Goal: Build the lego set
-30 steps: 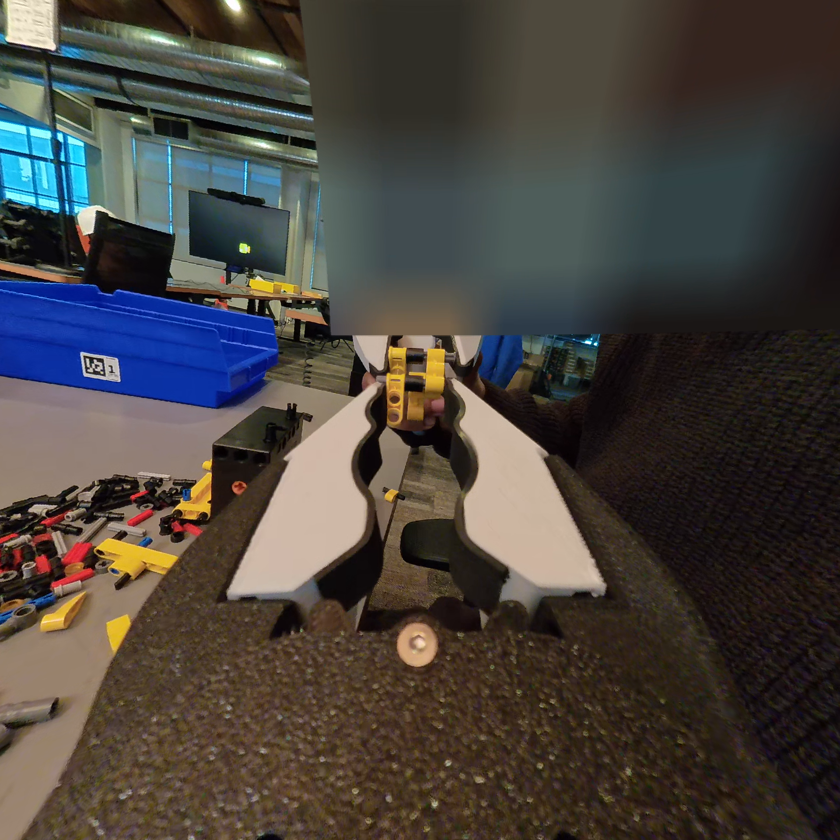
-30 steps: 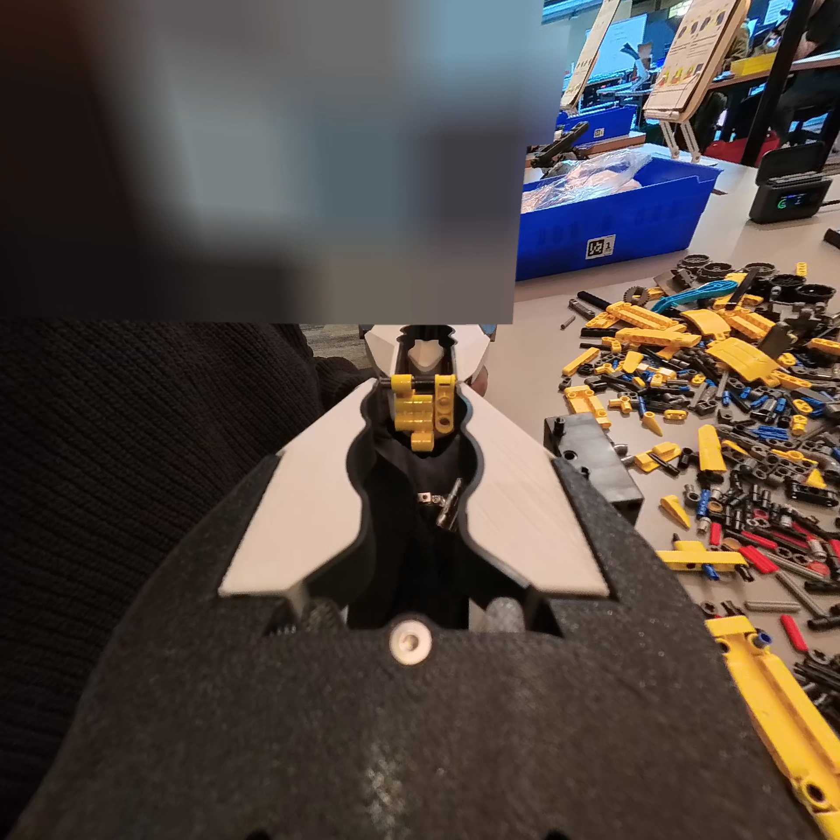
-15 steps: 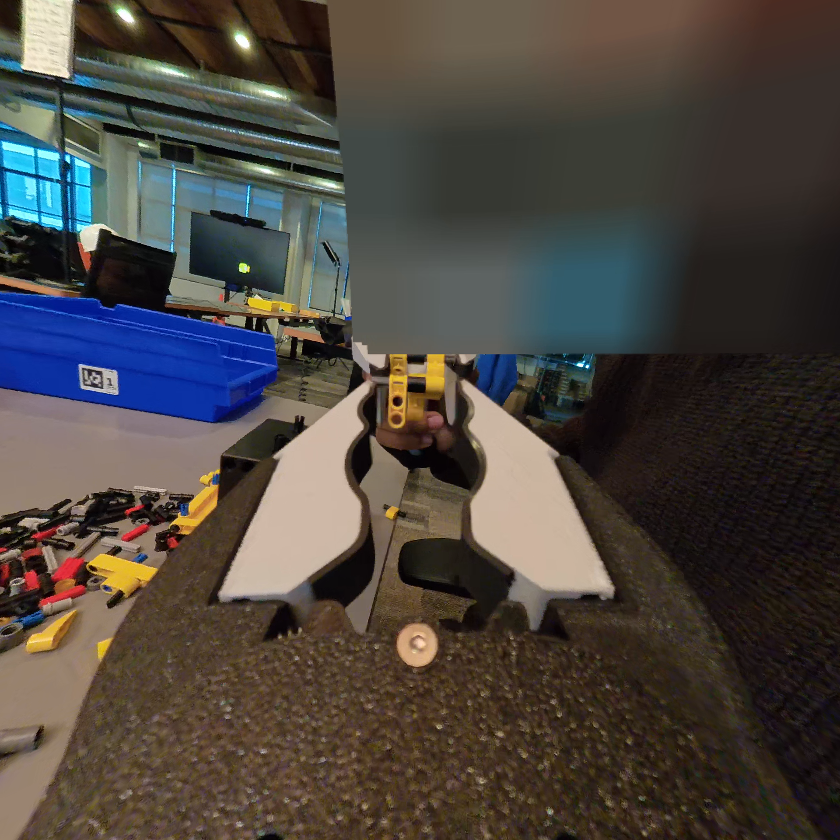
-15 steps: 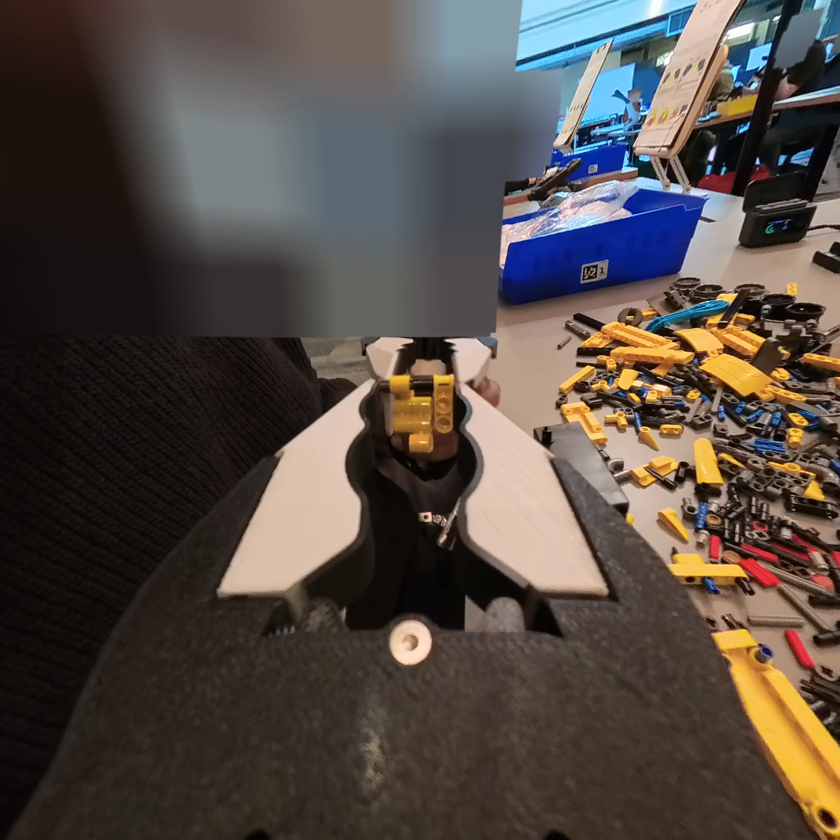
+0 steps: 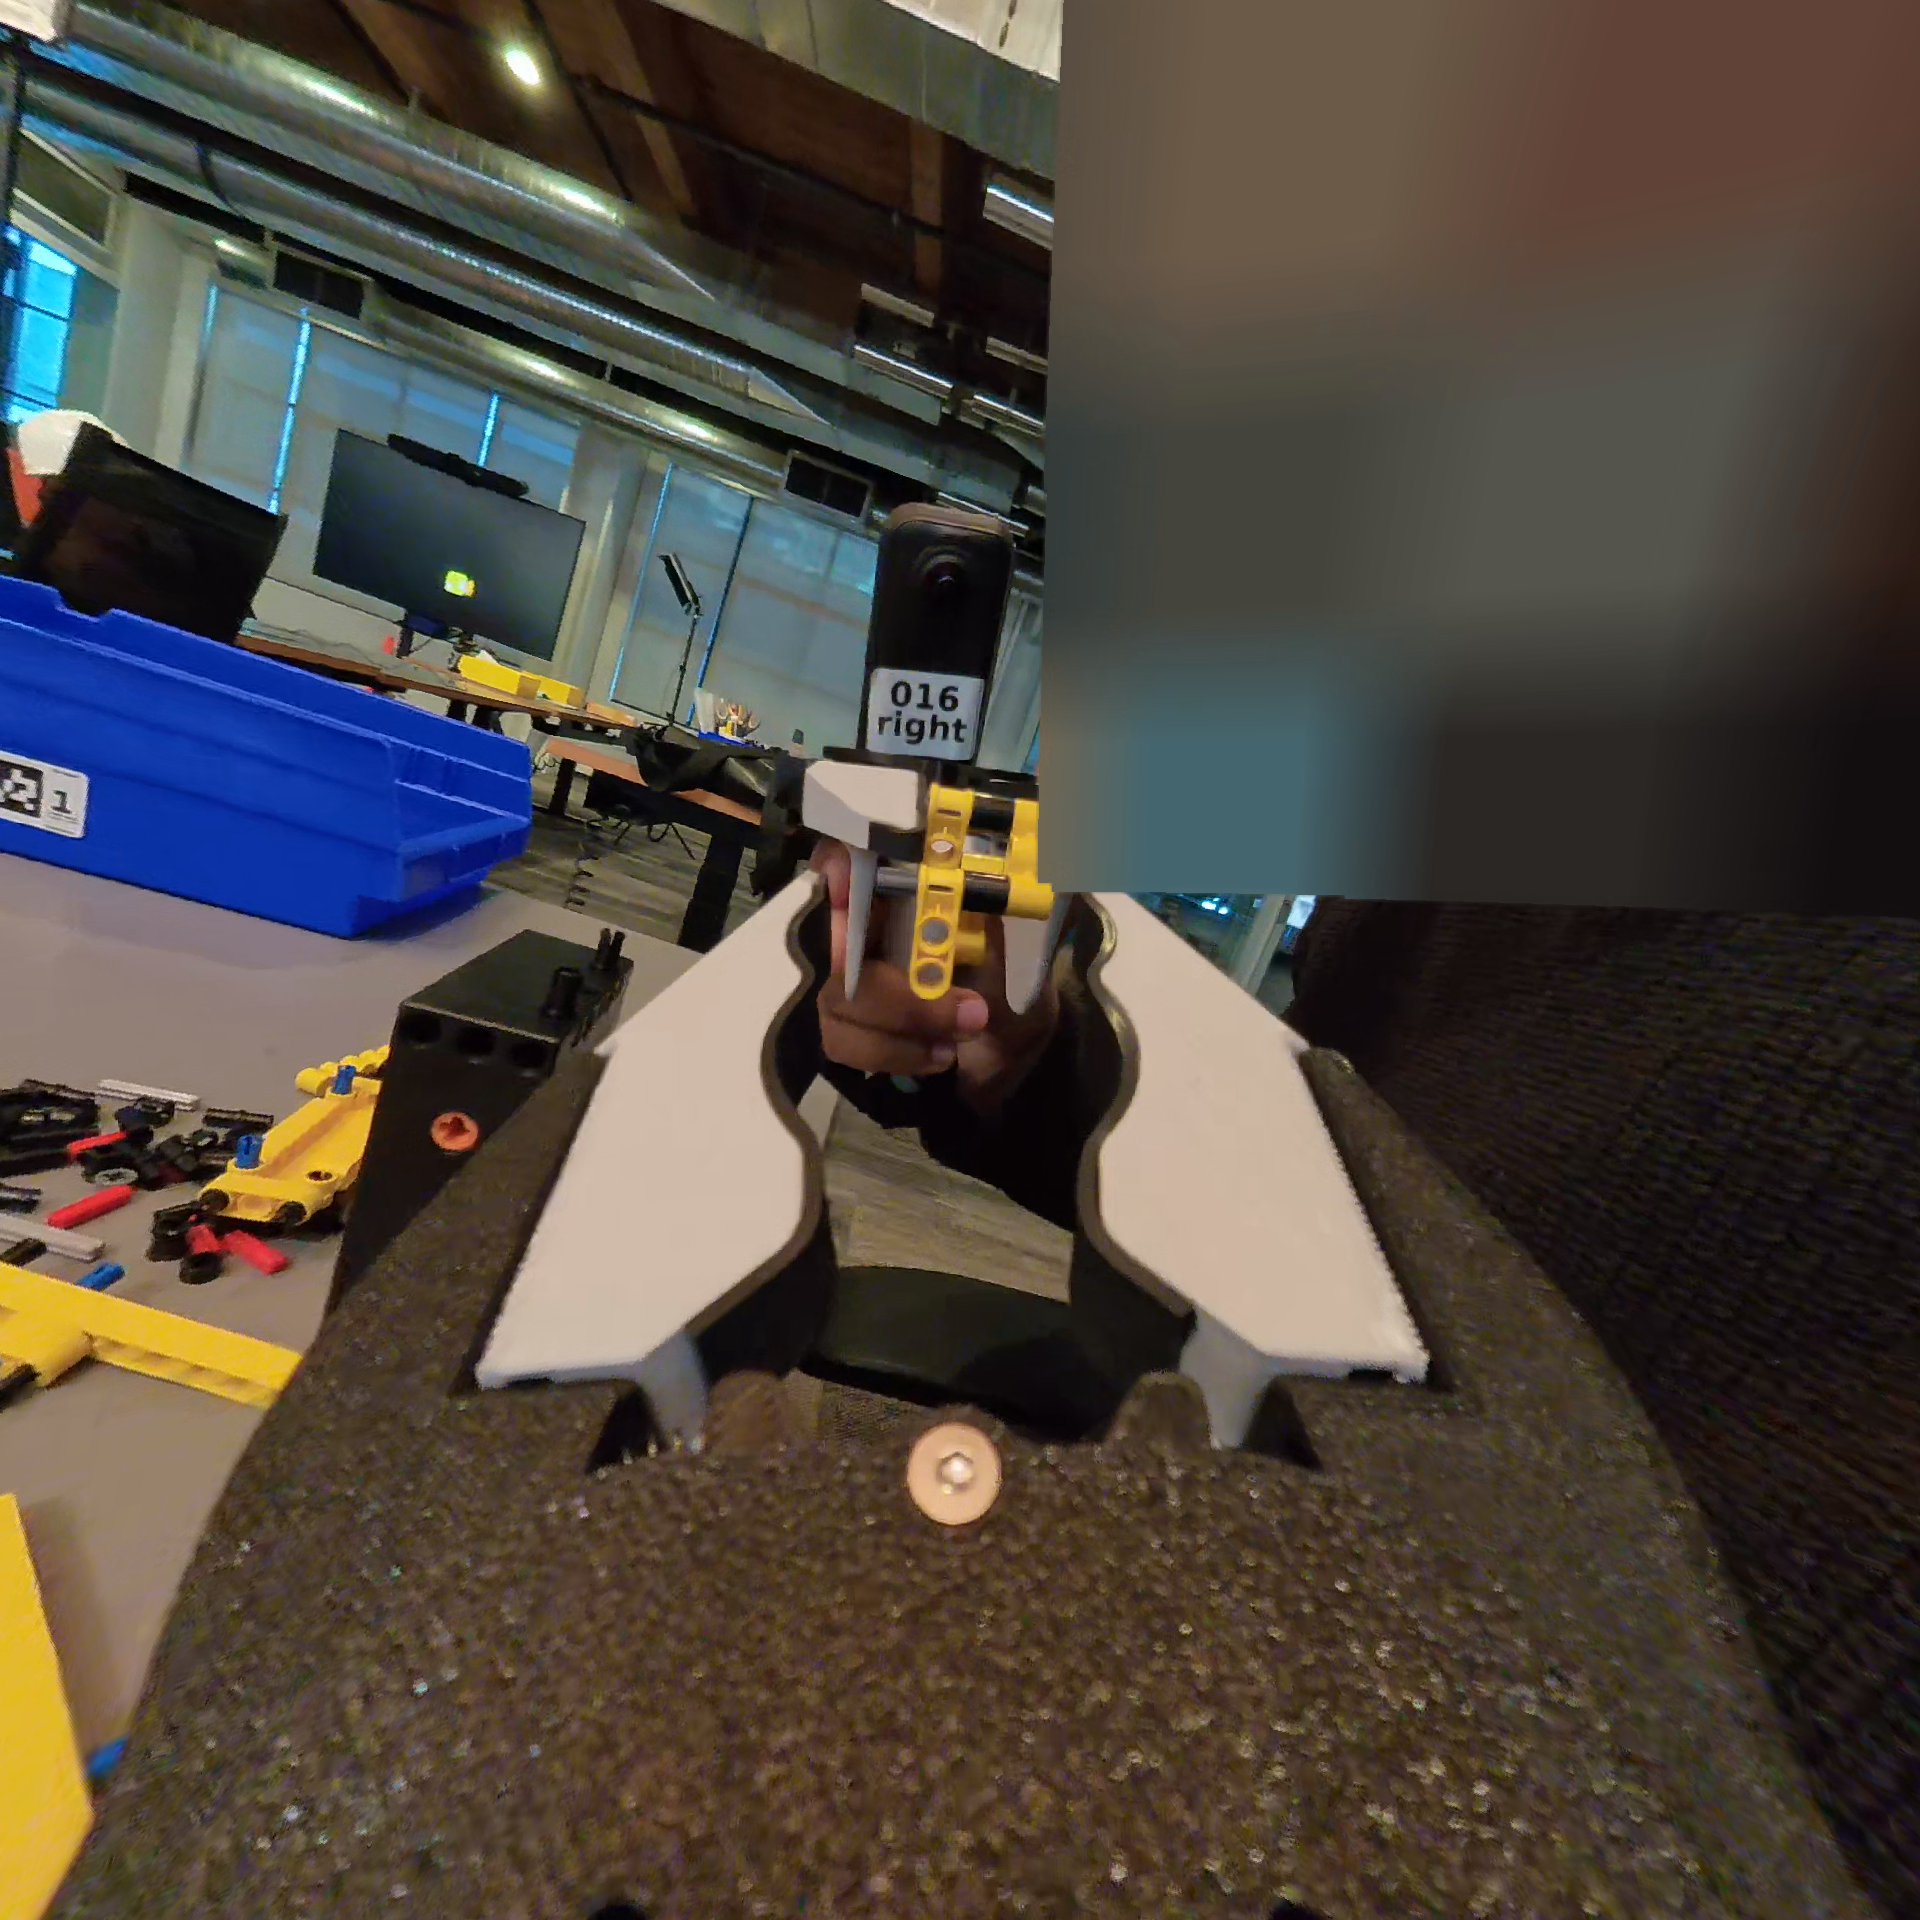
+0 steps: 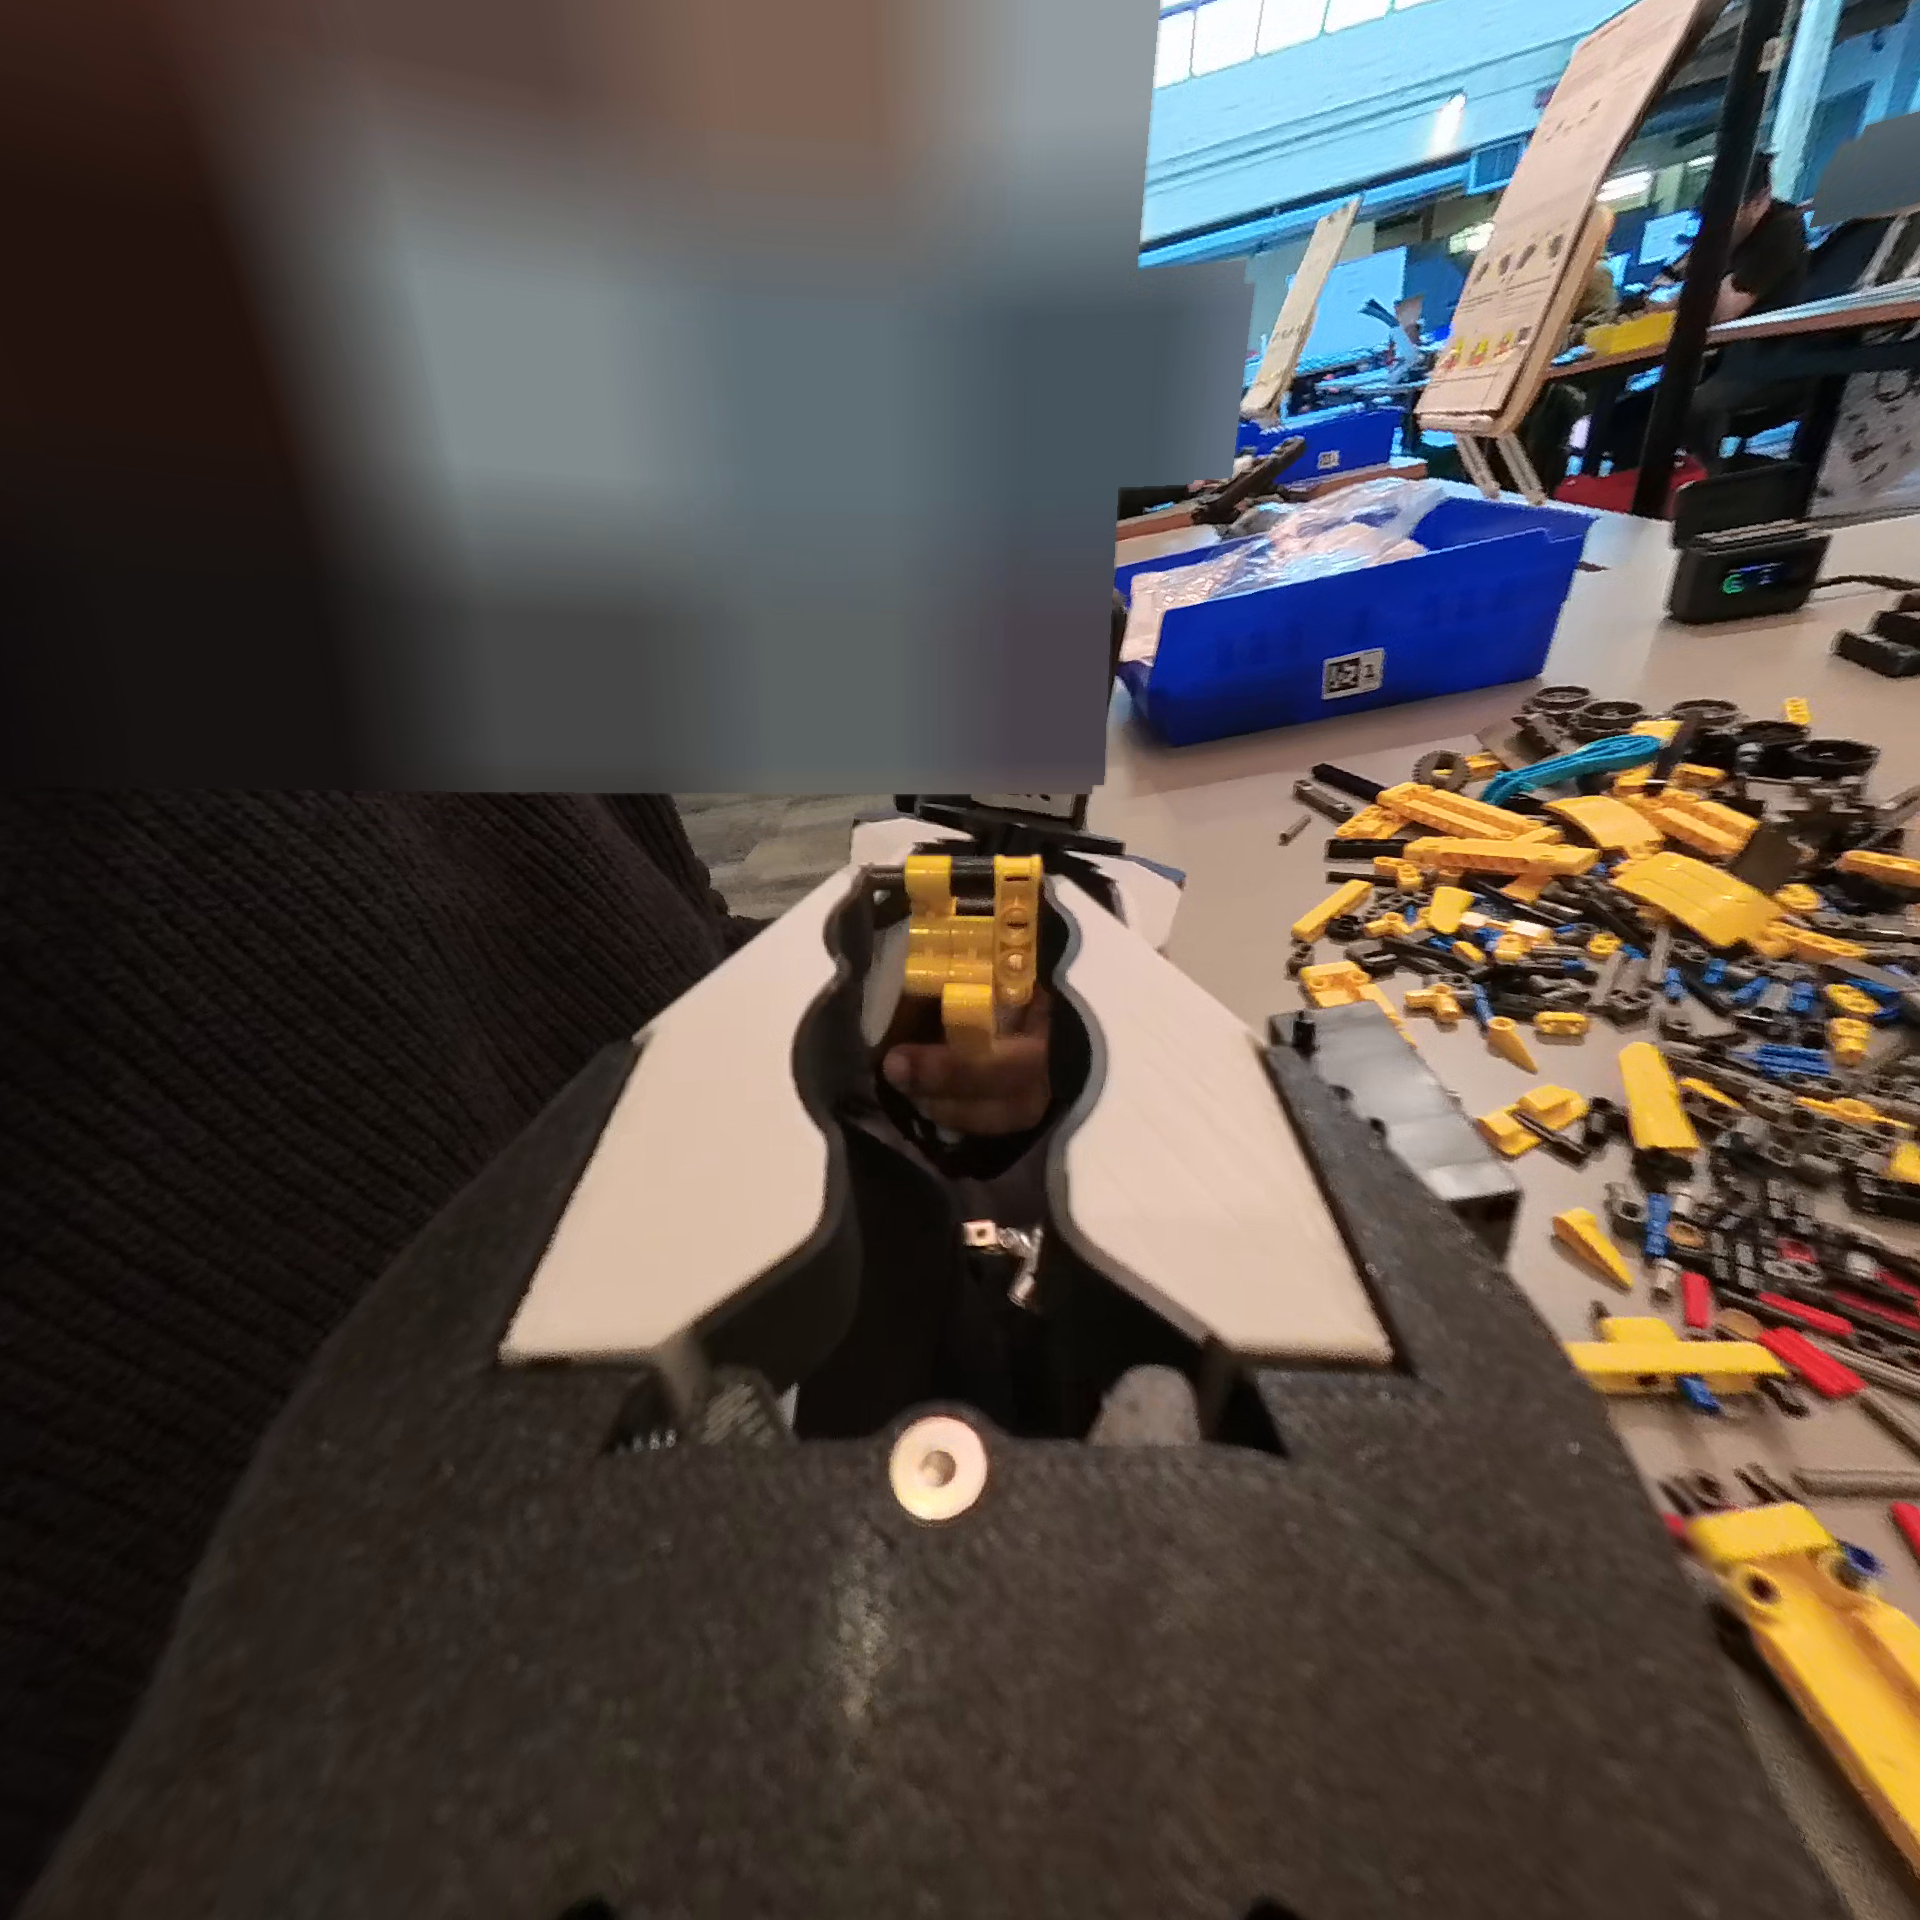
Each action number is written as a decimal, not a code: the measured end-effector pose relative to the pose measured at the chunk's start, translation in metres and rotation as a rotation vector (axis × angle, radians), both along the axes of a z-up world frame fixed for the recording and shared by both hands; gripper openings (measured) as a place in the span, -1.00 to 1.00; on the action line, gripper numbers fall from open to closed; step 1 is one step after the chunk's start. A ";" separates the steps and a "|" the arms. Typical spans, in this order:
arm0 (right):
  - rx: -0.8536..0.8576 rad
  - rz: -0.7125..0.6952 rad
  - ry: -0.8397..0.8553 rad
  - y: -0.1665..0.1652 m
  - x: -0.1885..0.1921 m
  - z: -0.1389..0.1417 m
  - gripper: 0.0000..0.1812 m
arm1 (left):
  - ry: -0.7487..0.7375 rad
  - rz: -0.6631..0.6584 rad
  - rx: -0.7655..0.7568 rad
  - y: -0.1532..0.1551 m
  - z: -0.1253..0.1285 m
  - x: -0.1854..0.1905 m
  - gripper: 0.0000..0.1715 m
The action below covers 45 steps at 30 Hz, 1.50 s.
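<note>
Exposed ceiling ducts (image 5: 436, 197), tall windows (image 5: 249, 416), dark monitor (image 5: 447, 545), grey table (image 5: 156, 977).

A white label (image 5: 922, 713) with black print, one line of digits over one short word, sits clear and readable on the black camera (image 5: 940, 582) above the right gripper (image 5: 935, 982). A white sticker (image 5: 42, 800) with a square black code and a single digit sits on the wall of the blue bin (image 5: 260, 790) on the desk; the right wrist view shows a like sticker (image 6: 1352, 674) on a blue bin (image 6: 1455, 613), too blurred to read. Behind it, tilted boards (image 6: 1538, 239) carry print and small pictures, too small to read. A black box (image 6: 1745, 571) on the desk shows a lit green display, unreadable
</note>
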State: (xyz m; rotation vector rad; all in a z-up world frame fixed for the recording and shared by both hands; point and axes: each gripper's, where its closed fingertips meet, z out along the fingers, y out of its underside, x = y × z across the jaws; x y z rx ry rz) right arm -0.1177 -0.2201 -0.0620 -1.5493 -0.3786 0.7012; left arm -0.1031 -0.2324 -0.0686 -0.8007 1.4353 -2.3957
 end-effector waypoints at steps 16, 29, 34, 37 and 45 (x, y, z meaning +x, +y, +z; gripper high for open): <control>-0.083 -0.142 -0.208 0.006 0.015 -0.018 -0.65 | 0.088 0.062 0.153 0.007 -0.019 0.008 -0.62; -0.133 0.101 -0.113 -0.009 -0.001 -0.032 -0.57 | 0.140 -0.056 0.309 -0.006 -0.029 -0.004 -0.62; -0.138 0.099 -0.083 -0.005 -0.003 -0.036 -0.64 | 0.155 -0.072 0.317 -0.006 -0.033 -0.005 -0.62; -0.154 0.094 -0.080 -0.005 -0.002 -0.038 -0.65 | 0.160 -0.061 0.344 -0.006 -0.034 -0.004 -0.62; -0.306 0.051 -0.299 -0.010 0.004 -0.053 -0.65 | 0.203 -0.032 0.457 -0.008 -0.048 -0.001 -0.62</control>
